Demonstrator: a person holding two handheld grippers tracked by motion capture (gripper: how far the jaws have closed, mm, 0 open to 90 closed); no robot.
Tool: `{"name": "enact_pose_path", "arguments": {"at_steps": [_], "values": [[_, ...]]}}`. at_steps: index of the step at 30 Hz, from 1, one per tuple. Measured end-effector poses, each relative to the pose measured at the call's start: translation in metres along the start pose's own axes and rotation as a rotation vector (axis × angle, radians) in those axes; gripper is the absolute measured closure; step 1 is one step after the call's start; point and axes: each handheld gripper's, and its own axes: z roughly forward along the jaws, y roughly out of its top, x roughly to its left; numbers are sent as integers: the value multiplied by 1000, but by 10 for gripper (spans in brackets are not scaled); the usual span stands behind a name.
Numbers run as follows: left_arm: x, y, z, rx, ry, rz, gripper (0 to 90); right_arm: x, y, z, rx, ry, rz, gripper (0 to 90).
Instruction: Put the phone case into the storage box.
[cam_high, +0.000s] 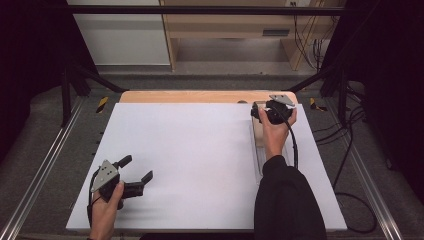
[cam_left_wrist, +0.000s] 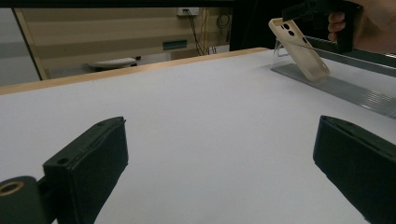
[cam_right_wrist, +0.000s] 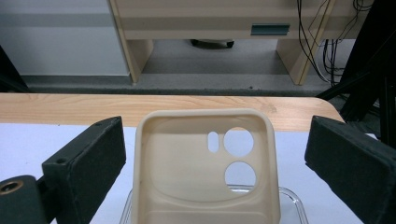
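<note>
A cream phone case (cam_right_wrist: 205, 182) with camera cut-outs leans upright on a clear plastic stand (cam_right_wrist: 292, 198) at the far right of the white board (cam_high: 190, 150). My right gripper (cam_right_wrist: 215, 140) is open, one jaw on each side of the case and neither touching it. In the high view the right gripper (cam_high: 265, 114) sits over the case (cam_high: 258, 134). Low on the left, my left gripper (cam_high: 137, 169) is open above the bare board with nothing between its jaws. The left gripper view (cam_left_wrist: 219, 158) looks across to the case (cam_left_wrist: 301, 49) and its long stand (cam_left_wrist: 336, 86).
A wooden table edge (cam_high: 200, 96) runs behind the board. Metal rails (cam_high: 45, 165) flank both sides. Cables (cam_high: 345, 150) trail on the floor at right. A desk (cam_right_wrist: 210, 23) stands beyond the table.
</note>
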Motion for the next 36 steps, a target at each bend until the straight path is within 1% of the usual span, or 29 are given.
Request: {"name": "enact_pose_path", "arguments": {"at_steps": [11, 20, 22, 24, 28, 31, 33, 36], "values": [[0, 0, 0, 1, 0, -1, 27, 0, 3, -4, -12, -10, -9, 62], [0, 0, 0, 0, 0, -3, 27, 1, 7, -11, -10, 1, -7, 67], [0, 0, 0, 0, 1, -3, 27, 1, 9, -13, -9, 1, -15, 70], [0, 0, 0, 0, 1, -4, 27, 1, 10, -17, -3, 10, -5, 72], [0, 0, 0, -1, 2, -6, 27, 1, 14, -24, 2, 29, -7, 73], [0, 0, 0, -2, 2, -5, 27, 0, 18, -32, 3, 44, 2, 73], [0, 0, 0, -2, 2, -6, 27, -1, 21, -37, 6, 56, 18, 72], [-1, 0, 0, -2, 2, -5, 27, -4, 25, -46, 9, 81, 30, 72]]}}
